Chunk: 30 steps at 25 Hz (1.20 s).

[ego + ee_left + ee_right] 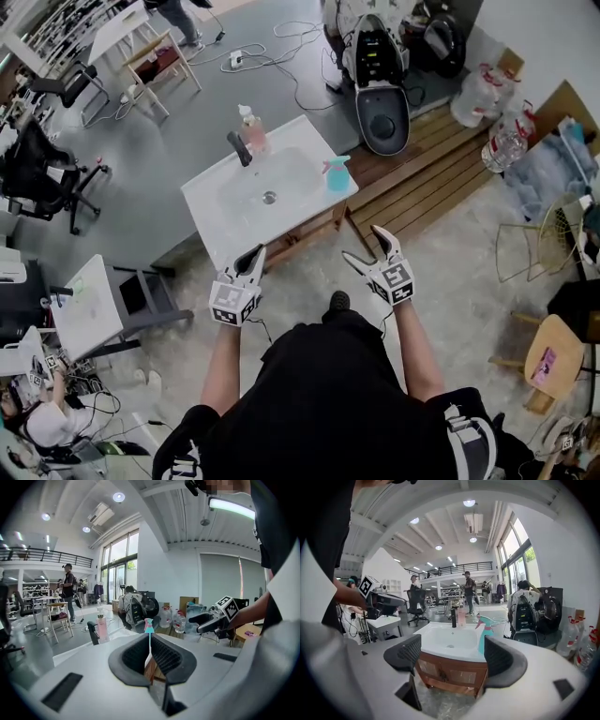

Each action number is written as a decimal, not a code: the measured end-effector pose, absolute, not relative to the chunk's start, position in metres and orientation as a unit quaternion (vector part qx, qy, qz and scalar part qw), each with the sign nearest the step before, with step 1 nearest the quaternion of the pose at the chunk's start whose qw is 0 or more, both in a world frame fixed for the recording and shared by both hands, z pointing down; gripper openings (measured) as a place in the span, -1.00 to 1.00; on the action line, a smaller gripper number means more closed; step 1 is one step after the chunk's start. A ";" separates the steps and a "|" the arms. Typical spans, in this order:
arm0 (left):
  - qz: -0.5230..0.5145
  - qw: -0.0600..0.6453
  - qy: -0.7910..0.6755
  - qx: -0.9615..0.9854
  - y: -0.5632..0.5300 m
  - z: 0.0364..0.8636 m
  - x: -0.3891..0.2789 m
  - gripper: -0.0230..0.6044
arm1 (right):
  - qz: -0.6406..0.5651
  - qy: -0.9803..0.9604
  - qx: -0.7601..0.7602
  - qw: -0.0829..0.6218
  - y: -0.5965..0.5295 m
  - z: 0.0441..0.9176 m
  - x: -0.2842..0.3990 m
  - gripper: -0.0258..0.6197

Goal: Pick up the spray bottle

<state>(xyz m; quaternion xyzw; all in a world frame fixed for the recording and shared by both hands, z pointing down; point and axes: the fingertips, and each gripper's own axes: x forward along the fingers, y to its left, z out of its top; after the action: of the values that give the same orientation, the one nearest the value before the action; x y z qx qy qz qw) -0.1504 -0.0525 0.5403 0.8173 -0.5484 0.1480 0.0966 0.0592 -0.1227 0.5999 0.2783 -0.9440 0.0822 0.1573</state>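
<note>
The teal spray bottle (337,174) with a pink trigger stands upright on the near right corner of a white sink (217,199). Both grippers hang in the air short of the sink's front edge, touching nothing. My left gripper (253,258) is shut and empty; in the left gripper view only a thin slit shows between its pads (164,656), with the spray bottle (148,626) far beyond it. My right gripper (370,247) is open and empty. In the right gripper view the spray bottle (484,637) stands just inside the right pad (501,658), well ahead of it.
A black faucet (240,148) and a pink soap bottle (251,131) stand at the sink's back edge. The sink sits on a wooden cabinet (450,670). A black-and-white machine (380,84), water jugs (506,141), a wooden platform (431,173) and a wire chair (539,246) are to the right.
</note>
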 end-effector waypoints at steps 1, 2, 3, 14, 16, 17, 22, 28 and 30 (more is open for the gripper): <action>0.149 0.098 -0.550 0.816 -0.057 0.541 -0.147 -0.83 | 0.082 -0.945 0.275 0.158 -0.128 0.602 0.062 0.43; 0.149 0.098 -0.552 0.814 -0.061 0.542 -0.144 -0.83 | 0.083 -0.946 0.272 0.158 -0.133 0.604 0.064 0.43; 0.150 0.099 -0.553 0.813 -0.065 0.543 -0.141 -0.83 | 0.083 -0.947 0.269 0.158 -0.138 0.605 0.066 0.43; 0.152 0.103 -0.566 0.803 -0.097 0.547 -0.118 -0.83 | 0.084 -0.949 0.254 0.164 -0.180 0.615 0.085 0.42; 0.151 0.106 -0.568 0.802 -0.102 0.549 -0.122 -0.83 | 0.089 -0.947 0.258 0.167 -0.186 0.620 0.085 0.42; 0.150 0.109 -0.569 0.801 -0.105 0.552 -0.125 -0.83 | 0.091 -0.947 0.259 0.169 -0.188 0.623 0.083 0.42; 0.149 0.122 -0.563 0.804 -0.122 0.565 -0.150 -0.83 | 0.100 -0.944 0.264 0.172 -0.199 0.630 0.059 0.42; 0.140 0.112 -0.533 0.827 -0.164 0.559 -0.182 -0.83 | 0.089 -0.931 0.312 0.168 -0.233 0.611 0.037 0.42; 0.135 0.098 -0.525 0.835 -0.184 0.549 -0.195 -0.83 | 0.080 -0.926 0.329 0.166 -0.249 0.600 0.032 0.42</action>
<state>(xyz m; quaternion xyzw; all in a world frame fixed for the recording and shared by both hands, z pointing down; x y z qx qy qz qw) -0.1951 -0.1843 0.5493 0.8347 -0.5249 0.1349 0.0979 0.0319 -0.2491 0.6004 0.3292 -0.9262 0.0797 0.1658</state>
